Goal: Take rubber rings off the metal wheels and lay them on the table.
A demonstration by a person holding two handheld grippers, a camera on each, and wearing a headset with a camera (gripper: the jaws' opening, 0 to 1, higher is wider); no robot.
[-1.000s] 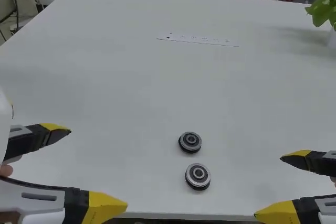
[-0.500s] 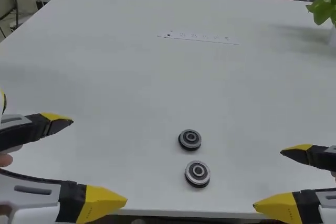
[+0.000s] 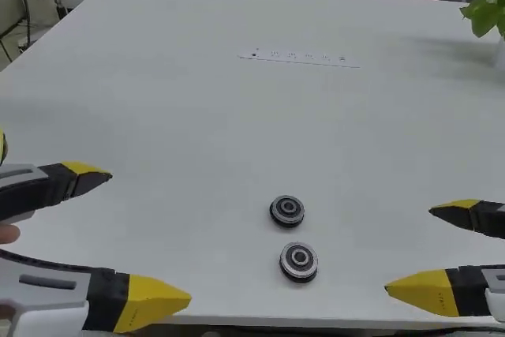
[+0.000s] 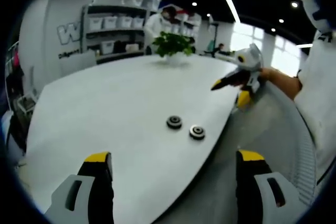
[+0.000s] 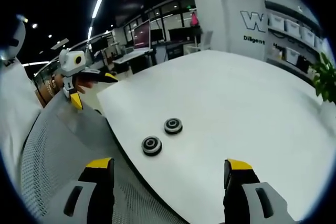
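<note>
Metal wheel [image 3: 287,211], ringed; second wheel [image 3: 299,261] at its 6 o'clock. Left gripper [image 3: 150,240] at 8 o'clock, right gripper [image 3: 408,249] at 4 o'clock; jaws wide, empty.

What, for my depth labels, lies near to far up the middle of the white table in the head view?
Round black-rimmed metal wheel nearest the viewer → second matching wheel just beyond it → thin line of small dark marks in the tabletop, well farther back.
</note>
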